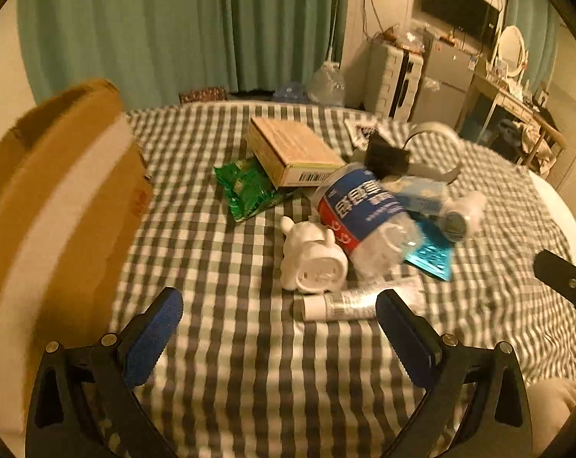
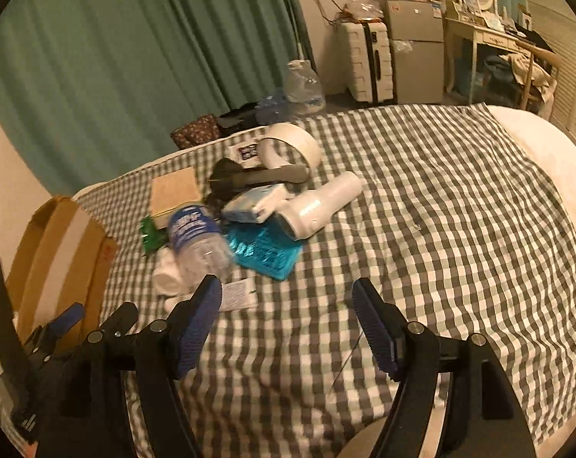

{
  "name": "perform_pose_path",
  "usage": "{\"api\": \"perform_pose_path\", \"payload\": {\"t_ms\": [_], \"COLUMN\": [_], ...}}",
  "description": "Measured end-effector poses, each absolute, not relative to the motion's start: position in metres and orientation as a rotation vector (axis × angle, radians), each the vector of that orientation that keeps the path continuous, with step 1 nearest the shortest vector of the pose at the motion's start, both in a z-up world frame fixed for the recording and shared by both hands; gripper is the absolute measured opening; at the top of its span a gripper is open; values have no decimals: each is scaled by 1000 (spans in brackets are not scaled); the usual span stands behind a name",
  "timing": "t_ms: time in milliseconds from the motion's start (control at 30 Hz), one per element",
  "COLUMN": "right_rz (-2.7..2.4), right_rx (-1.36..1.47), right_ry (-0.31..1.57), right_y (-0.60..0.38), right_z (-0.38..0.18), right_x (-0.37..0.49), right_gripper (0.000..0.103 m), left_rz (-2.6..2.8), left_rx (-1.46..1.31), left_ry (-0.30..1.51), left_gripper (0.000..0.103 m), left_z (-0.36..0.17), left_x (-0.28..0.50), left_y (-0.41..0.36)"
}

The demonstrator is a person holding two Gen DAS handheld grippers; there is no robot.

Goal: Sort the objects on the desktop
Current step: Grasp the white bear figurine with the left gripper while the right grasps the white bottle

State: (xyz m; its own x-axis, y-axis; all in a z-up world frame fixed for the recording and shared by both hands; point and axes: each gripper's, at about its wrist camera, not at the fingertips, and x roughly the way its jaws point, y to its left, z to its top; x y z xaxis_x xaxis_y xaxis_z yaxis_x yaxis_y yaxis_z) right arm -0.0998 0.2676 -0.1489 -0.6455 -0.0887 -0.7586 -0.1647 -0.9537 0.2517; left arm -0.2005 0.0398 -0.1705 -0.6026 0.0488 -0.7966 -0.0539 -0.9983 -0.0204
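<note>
A pile of objects lies on the checked bedsheet [image 1: 249, 381]. It holds a small cardboard box [image 1: 291, 152], a green packet [image 1: 249, 187], a clear water bottle with a blue label [image 1: 364, 213], a white figurine [image 1: 314, 263], a white tube [image 1: 356, 299], a blue foil packet [image 1: 433, 255] and a white handheld device [image 2: 318, 206]. My left gripper [image 1: 280, 299] stands open just short of the figurine and tube, nothing between its pads. My right gripper [image 2: 286, 284] is open over bare sheet, with the bottle [image 2: 200, 240] and tube [image 2: 238, 294] ahead to its left.
A large open cardboard box [image 1: 58, 198] stands at the left edge of the bed. A white ring-shaped item [image 2: 295, 145] and a black-grey tool [image 2: 249, 179] lie behind the pile. Green curtain [image 1: 173, 30], suitcase [image 2: 368, 61], small fridge [image 2: 417, 49] and desk [image 2: 490, 38] lie beyond the bed.
</note>
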Motion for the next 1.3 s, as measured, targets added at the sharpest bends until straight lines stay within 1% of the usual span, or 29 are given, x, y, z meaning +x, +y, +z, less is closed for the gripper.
{"api": "perform_pose_path", "payload": {"t_ms": [100, 233, 333, 400, 500, 667, 733, 800, 867, 900, 967, 1033, 1100, 1167, 1300], "right_rz": [2744, 2705, 2684, 2668, 2643, 2598, 2597, 2586, 2579, 2574, 2569, 2582, 2578, 2576, 2577], "right_rx": [-1322, -1335, -1337, -1350, -1365, -1339, -1296, -1296, -1324, -1329, -1349, -1349, -1352, -1354, -1376], "right_ry": [491, 485, 541, 557, 571, 698, 760, 744, 738, 751, 740, 731, 739, 730, 731], "right_y": [275, 286, 294, 296, 297, 305, 308, 306, 303, 303, 303, 302, 302, 302, 302], "right_z": [-161, -174, -180, -186, -195, -208, -213, -219, -226, -228, -232, -232, -232, -230, -223], "right_x": [-116, -140, -157, -168, -182, -200, -207, -214, -217, -217, -217, -214, -210, -202, -174], "right_gripper": [71, 71, 71, 71, 71, 71, 71, 69, 66, 64, 48, 47, 47, 47, 47], "left_rz": [2712, 2690, 2694, 2675, 2640, 2615, 2609, 2604, 2602, 2600, 2596, 2600, 2592, 2577, 2582], "left_rx": [-1409, -1405, -1376, -1407, -1427, -1447, -1468, -1448, -1438, -1435, -1432, -1425, -1418, -1424, -1424], "left_ry": [-3, 59, 77, 103, 81, 28, 36, 44, 26, 15, 4, 10, -16, -70, -79], "left_gripper": [103, 103, 103, 103, 103, 103, 98, 95, 88, 82, 74, 60, 53, 53, 53], "left_z": [-182, -192, -197, -205, -216, -224, -226, -225, -225, -225, -225, -225, -222, -221, -217], "left_x": [-220, -237, -244, -249, -250, -260, -262, -260, -260, -260, -261, -258, -257, -257, -250], "left_y": [42, 52, 54, 54, 51, 44, 43, 41, 37, 35, 30, 28, 25, 19, 13]}}
